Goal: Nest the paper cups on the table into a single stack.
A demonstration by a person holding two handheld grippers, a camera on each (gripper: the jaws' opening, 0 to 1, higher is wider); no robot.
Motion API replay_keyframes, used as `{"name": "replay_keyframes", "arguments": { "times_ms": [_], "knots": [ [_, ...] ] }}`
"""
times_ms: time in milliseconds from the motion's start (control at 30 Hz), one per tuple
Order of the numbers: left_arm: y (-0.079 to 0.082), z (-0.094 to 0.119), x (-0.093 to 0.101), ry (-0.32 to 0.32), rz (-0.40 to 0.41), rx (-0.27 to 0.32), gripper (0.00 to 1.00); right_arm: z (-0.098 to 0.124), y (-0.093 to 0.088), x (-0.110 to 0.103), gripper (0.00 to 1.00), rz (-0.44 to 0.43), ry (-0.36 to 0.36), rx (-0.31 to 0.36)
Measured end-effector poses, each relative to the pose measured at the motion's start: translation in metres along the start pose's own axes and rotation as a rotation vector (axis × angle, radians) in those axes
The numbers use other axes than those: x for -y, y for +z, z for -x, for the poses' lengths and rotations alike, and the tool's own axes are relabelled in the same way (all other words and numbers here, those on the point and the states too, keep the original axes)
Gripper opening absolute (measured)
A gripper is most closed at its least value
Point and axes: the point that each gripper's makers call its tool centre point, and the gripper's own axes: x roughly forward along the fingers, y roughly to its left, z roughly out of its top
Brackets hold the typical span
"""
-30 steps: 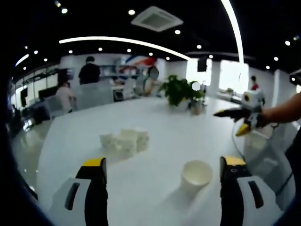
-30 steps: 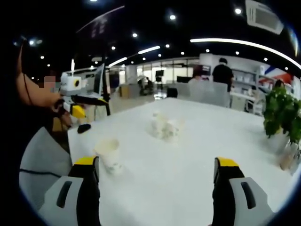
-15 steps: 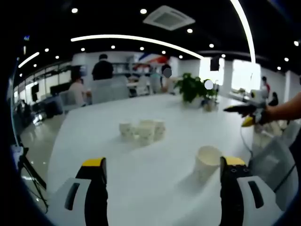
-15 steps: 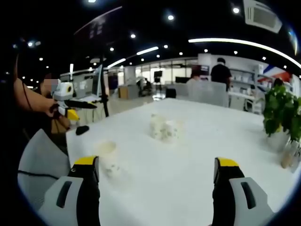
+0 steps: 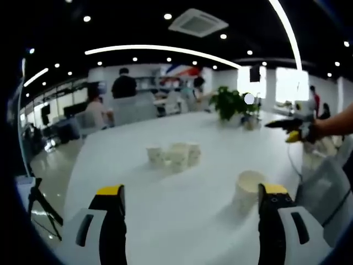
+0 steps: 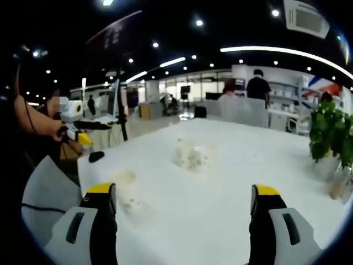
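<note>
A cluster of small white paper cups (image 5: 172,155) stands upright near the middle of the white table (image 5: 165,210); the same cluster (image 6: 191,155) shows in the right gripper view. One larger white cup (image 5: 247,189) stands alone near my left gripper's right jaw, and also (image 6: 127,187) close to my right gripper's left jaw. My left gripper (image 5: 190,229) is open and empty over the table's near part. My right gripper (image 6: 182,229) is open and empty too. The right gripper (image 5: 292,128) also hangs at the far right of the left gripper view, the left gripper (image 6: 83,124) at the left of the right gripper view.
A potted green plant (image 5: 229,104) stands at the table's far side, seen also (image 6: 328,135). A small dark object (image 6: 96,156) lies near the table's left edge. A white chair (image 6: 47,187) and people with office chairs (image 5: 124,96) surround the table.
Both views have shifted a little with the hands. In the left gripper view the cup cluster and lone cup sit slightly further right and lower; the cups themselves have not moved.
</note>
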Motion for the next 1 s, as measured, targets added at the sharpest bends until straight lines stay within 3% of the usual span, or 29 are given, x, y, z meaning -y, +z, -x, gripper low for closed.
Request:
{"name": "replay_keyframes", "arguments": {
  "times_ms": [133, 400, 533, 800, 1000],
  "knots": [
    [0.002, -0.001, -0.002, 0.009, 0.026, 0.017, 0.99, -0.001, -0.005, 0.000, 1.00, 0.007, 0.005, -0.017],
    [-0.007, -0.005, -0.004, 0.023, 0.039, -0.026, 0.99, -0.001, -0.008, -0.003, 1.00, 0.003, 0.012, -0.024],
    [-0.005, -0.007, 0.002, -0.007, 0.046, -0.011, 0.99, -0.002, -0.008, -0.001, 1.00, 0.000, 0.012, -0.024],
    [-0.012, -0.024, -0.003, 0.012, 0.025, -0.033, 0.99, -0.005, -0.008, 0.001, 1.00, -0.016, 0.005, -0.016],
    [-0.004, -0.041, -0.009, 0.012, 0.029, -0.016, 0.99, -0.005, -0.009, 0.001, 1.00, -0.005, 0.004, -0.023]
  ]
}}
